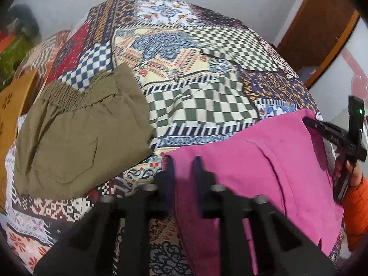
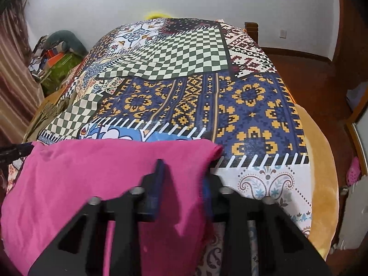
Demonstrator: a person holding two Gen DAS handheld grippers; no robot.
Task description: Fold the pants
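Both hand-held grippers seemingly astride pink pants

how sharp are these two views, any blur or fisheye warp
Left wrist view: motion-smeared, the olive pants soft, the bedspread bulging into a dome. Right wrist view: sharper, the bedspread's checks crisp, the pink pants edge slightly smeared, the same barrel warp.
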